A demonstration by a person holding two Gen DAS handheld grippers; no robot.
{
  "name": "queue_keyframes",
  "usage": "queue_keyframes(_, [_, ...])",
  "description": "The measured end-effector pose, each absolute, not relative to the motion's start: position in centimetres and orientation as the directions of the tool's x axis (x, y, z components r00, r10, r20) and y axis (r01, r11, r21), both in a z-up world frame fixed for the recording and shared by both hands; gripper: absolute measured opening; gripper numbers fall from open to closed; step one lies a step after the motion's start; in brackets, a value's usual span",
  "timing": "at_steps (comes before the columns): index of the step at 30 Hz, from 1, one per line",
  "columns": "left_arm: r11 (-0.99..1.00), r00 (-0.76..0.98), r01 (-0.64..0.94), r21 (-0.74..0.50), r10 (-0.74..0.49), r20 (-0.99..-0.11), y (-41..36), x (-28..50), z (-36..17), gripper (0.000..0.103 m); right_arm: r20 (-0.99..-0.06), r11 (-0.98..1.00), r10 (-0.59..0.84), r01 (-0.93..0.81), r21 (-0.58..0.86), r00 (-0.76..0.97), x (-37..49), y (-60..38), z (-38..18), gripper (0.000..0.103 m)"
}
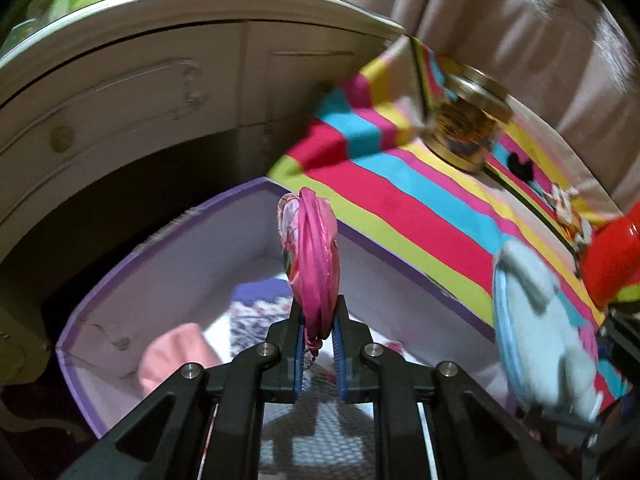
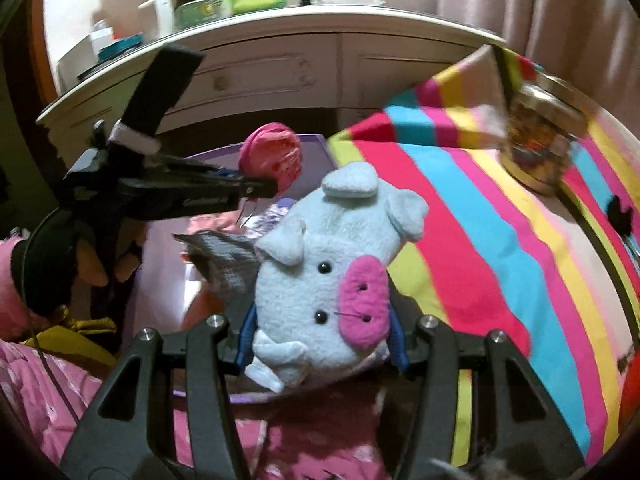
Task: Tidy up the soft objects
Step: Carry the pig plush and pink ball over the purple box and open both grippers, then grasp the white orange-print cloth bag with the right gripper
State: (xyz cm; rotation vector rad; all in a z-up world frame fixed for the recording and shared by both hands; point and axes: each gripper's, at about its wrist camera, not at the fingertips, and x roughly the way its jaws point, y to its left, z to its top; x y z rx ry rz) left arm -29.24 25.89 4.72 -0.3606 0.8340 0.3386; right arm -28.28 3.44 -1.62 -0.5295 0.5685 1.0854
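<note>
My left gripper (image 1: 319,312) is shut on a pink, crumpled soft pouch (image 1: 312,248) and holds it above an open purple box (image 1: 180,256). In the box lie a pink cloth (image 1: 176,356) and a purple patterned cloth (image 1: 256,312). My right gripper (image 2: 320,332) is shut on a light blue plush pig (image 2: 332,272) with a pink snout, its blue pads pressing both sides. The pig (image 1: 536,320) hangs at the right of the left wrist view, beside the box. In the right wrist view the left gripper (image 2: 260,188) holds the pouch (image 2: 272,158) over the box (image 2: 316,160).
A bright striped bedspread (image 1: 400,200) lies to the right of the box, with a round tin (image 1: 464,128) standing on it and a red object (image 1: 612,260) at the edge. A white dresser (image 1: 120,80) stands close behind the box. A gloved hand (image 2: 92,268) grips the left tool.
</note>
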Motion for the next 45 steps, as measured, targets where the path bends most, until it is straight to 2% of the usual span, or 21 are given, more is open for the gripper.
queue_keyframes(1, [0.876,0.618,-0.451,-0.173,0.166,-0.768,26.6,-29.3,4.9,0.018,-0.657,0.354,0.671,-0.927,-0.126,0.345,-28.7,4.2,-1.6,0.057])
queue_keyframes(2, [0.867,0.612,-0.467,-0.174,0.174,-0.771,27.0,-29.4,5.0,0.024,-0.647,0.331,0.687,-0.935,-0.127,0.331,-29.1,5.0,-1.6,0.062])
queue_keyframes(3, [0.854,0.607,-0.488,-0.179,0.185,-0.773,27.6,-29.5,5.2,0.037,-0.642,0.314,0.697,-0.941,-0.128,0.320,-29.4,5.7,-1.7,0.073])
queue_keyframes(4, [0.840,0.605,-0.511,-0.180,0.203,-0.769,28.2,-29.8,5.5,0.044,-0.642,0.306,0.697,-0.942,-0.136,0.320,-29.5,6.3,-1.8,0.077])
queue_keyframes(6, [0.823,0.619,-0.539,-0.180,0.242,-0.747,28.8,-30.4,6.2,0.073,-0.635,0.317,0.692,-0.935,-0.160,0.343,-29.7,6.8,-1.8,0.080])
queue_keyframes(8, [0.815,0.639,-0.553,-0.176,0.279,-0.717,29.0,-30.9,7.0,0.082,-0.618,0.330,0.708,-0.934,-0.139,0.342,-29.6,5.9,-1.7,0.080])
queue_keyframes(11, [0.832,0.663,-0.525,-0.179,0.268,-0.700,28.2,-30.3,7.5,0.082,-0.597,0.397,0.713,-0.913,-0.088,0.368,-28.3,3.5,-1.5,0.080])
queue_keyframes(15, [0.877,0.686,-0.418,-0.238,0.133,-0.715,24.9,-26.9,6.7,0.082,-0.597,0.540,0.666,-0.841,-0.026,0.447,-25.0,-0.1,-1.4,0.080])
queue_keyframes(20, [0.958,0.693,-0.163,-0.235,-0.058,-0.718,17.3,-20.4,6.6,0.082,-0.560,0.743,0.510,-0.663,-0.095,0.652,-21.0,-5.4,-0.5,0.080])
queue_keyframes(23, [0.972,0.693,-0.025,-0.234,-0.151,-0.704,13.0,-15.1,6.4,0.082,-0.535,0.830,0.368,-0.528,-0.179,0.761,-17.4,-7.9,0.5,0.080])
queue_keyframes(26, [0.976,0.682,0.033,-0.217,-0.181,-0.709,9.0,-9.2,5.4,0.082,-0.498,0.897,0.232,-0.382,-0.224,0.836,-12.4,-9.9,2.2,0.080])
queue_keyframes(28, [0.977,0.673,0.058,-0.204,-0.189,-0.715,6.9,-6.0,4.9,0.082,-0.496,0.936,0.157,-0.289,-0.201,0.854,-8.8,-11.1,3.5,0.080])
queue_keyframes(31, [0.985,0.683,0.102,-0.139,-0.170,-0.710,3.7,-2.3,4.3,0.082,-0.521,0.980,0.061,-0.149,-0.128,0.852,-2.1,-13.1,5.3,0.080])
queue_keyframes(34, [0.986,0.674,0.150,-0.078,-0.160,-0.721,1.5,-0.1,3.4,0.082,-0.577,0.995,0.023,-0.075,-0.066,0.816,3.1,-14.1,5.3,0.080])
queue_keyframes(38, [0.984,0.610,0.157,-0.085,-0.164,-0.776,0.7,1.2,0.7,0.083,-0.620,0.999,-0.042,0.018,-0.045,0.784,8.8,-14.9,4.8,0.080])
queue_keyframes(41, [0.983,0.616,0.154,-0.098,-0.173,-0.769,0.9,1.2,0.8,0.087,-0.623,0.994,-0.103,0.110,-0.027,0.776,11.8,-16.3,4.8,0.080])
queue_keyframes(45, [0.974,0.614,0.168,-0.154,-0.225,-0.756,1.3,1.2,0.7,0.094,-0.683,0.977,-0.154,0.214,0.004,0.714,16.0,-18.7,3.4,0.080])
